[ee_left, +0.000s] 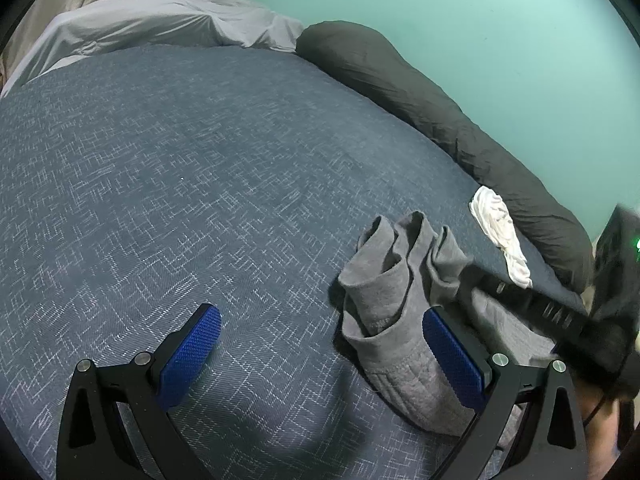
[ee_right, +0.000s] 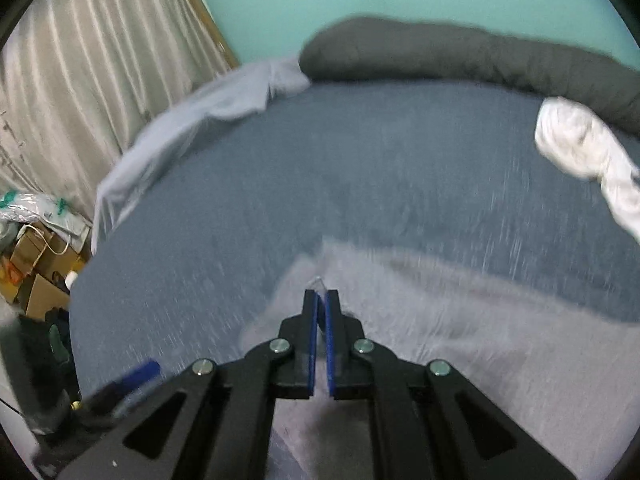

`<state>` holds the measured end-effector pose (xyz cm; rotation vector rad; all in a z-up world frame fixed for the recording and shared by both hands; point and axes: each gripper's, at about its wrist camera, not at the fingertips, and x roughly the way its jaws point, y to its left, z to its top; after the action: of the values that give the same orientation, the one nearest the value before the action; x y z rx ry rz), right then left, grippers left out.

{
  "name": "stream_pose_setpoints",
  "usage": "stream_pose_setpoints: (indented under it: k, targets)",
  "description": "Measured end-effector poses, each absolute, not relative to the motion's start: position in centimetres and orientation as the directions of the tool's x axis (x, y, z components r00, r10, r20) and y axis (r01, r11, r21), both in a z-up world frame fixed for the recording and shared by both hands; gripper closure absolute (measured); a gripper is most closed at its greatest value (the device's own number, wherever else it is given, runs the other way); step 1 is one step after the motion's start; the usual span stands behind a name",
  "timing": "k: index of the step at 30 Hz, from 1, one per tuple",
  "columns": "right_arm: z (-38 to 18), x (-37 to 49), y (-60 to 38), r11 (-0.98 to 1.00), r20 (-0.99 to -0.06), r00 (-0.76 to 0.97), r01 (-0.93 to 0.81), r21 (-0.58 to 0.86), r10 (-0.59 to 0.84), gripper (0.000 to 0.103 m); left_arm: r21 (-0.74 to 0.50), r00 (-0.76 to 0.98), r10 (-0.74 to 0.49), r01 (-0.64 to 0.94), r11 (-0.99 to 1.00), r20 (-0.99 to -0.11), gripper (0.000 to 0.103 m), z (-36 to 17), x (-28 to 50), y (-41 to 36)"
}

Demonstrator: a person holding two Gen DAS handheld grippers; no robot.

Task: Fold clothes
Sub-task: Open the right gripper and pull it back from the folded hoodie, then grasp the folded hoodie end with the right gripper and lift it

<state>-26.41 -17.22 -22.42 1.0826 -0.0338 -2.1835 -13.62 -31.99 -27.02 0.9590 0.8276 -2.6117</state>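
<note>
Meanwhile, on a bed (ee_left: 168, 168) spread with a dark blue patterned cover, the left gripper (ee_left: 320, 344) hovers low with its blue-padded jaws wide apart and nothing between them. A grey garment (ee_left: 396, 304) lies bunched on the cover at about 4 o'clock in the left wrist view, its rolled folds standing up just beside the gripper's right-hand finger. The right gripper (ee_right: 321, 300) has its jaws drawn nearly together, pinching a thin edge of the same grey cloth at their tips; this view is blurred, and the fabric spreads pale from 6 to 3 o'clock beneath it. A crumpled white cloth (ee_left: 500, 236) sits at 3 o'clock near the bed's far edge, touching a long dark bolster (ee_left: 420, 92) that runs along the turquoise wall (ee_left: 460, 20). A pale grey sheet (ee_left: 160, 20) is heaped at 11 o'clock, beside a beige curtain (ee_right: 92, 52).
</note>
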Motion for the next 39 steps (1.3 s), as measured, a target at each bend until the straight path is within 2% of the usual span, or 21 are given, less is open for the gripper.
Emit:
stream_pose_setpoints:
  k: [6,12,14,16,21,23,26,27,34,35,36,37,39]
  targets:
    - [-22.2,-25.6,-16.2,-0.725,-0.673,-0.364,0.573,0.382,-0.643,0.095,-0.427,-0.756,-0.024,0.396,-0.813,-0.654,0.0,-27.1,-13.7,-31.8]
    - [-20.4,-25.6,-11.4,-0.753,-0.629,-0.438,0.515,0.41,-0.643,0.092,-0.43,-0.756,-0.023,0.397,-0.811,-0.655,0.0,-27.2,-13.8,-31.8]
    - [-21.1,-26.2,-9.0,-0.796,-0.654,-0.47,0.465,0.388,-0.593,0.087,-0.429,-0.756,-0.019,0.391,-0.814,-0.654,0.0,-27.1,-14.0,-31.5]
    - [-22.2,-26.7,-7.1,-0.836,-0.691,-0.485,0.414,0.359,-0.536,0.087,-0.421,-0.755,-0.014,0.38,-0.824,-0.656,0.0,-27.1,-14.3,-30.9]
    - [-26.6,-27.6,-4.9,-0.868,-0.799,-0.374,0.355,0.346,-0.471,0.087,-0.412,-0.756,0.003,0.352,-0.841,-0.654,0.0,-26.9,-15.1,-29.2]
    - [-26.4,-27.1,-3.1,-0.857,-0.762,-0.404,0.338,0.39,-0.506,0.086,-0.406,-0.759,0.014,0.332,-0.852,-0.65,0.0,-26.7,-15.7,-28.3]
    - [-25.4,-26.4,1.0,-0.848,-0.711,-0.463,0.283,0.448,-0.53,0.077,-0.39,-0.761,0.03,0.297,-0.871,-0.648,0.0,-26.4,-16.4,-27.0]
    - [-25.0,-26.2,2.5,-0.846,-0.698,-0.479,0.265,0.463,-0.532,0.077,-0.384,-0.761,0.037,0.285,-0.878,-0.648,0.0,-26.3,-16.7,-26.5]
    - [-23.5,-24.5,12.3,-0.916,-0.699,-0.611,0.117,0.384,-0.371,0.074,-0.37,-0.774,0.077,0.21,-0.905,-0.629,0.0,-25.4,-18.6,-22.8]
    - [-23.7,-24.3,13.8,-0.924,-0.707,-0.619,0.083,0.374,-0.342,0.069,-0.365,-0.773,0.082,0.201,-0.909,-0.629,0.0,-25.3,-19.0,-22.2]
    - [-24.0,-24.1,15.2,-0.93,-0.715,-0.626,0.048,0.363,-0.312,0.057,-0.36,-0.772,0.086,0.192,-0.913,-0.629,0.0,-25.3,-19.3,-21.6]
    - [-24.3,-24.0,16.4,-0.931,-0.721,-0.628,0.019,0.364,-0.294,0.054,-0.355,-0.771,0.09,0.183,-0.916,-0.63,0.0,-25.2,-19.6,-21.0]
    - [-25.2,-23.9,18.5,-0.924,-0.731,-0.623,-0.033,0.381,-0.279,0.053,-0.346,-0.769,0.094,0.171,-0.923,-0.632,0.0,-25.3,-20.2,-20.0]
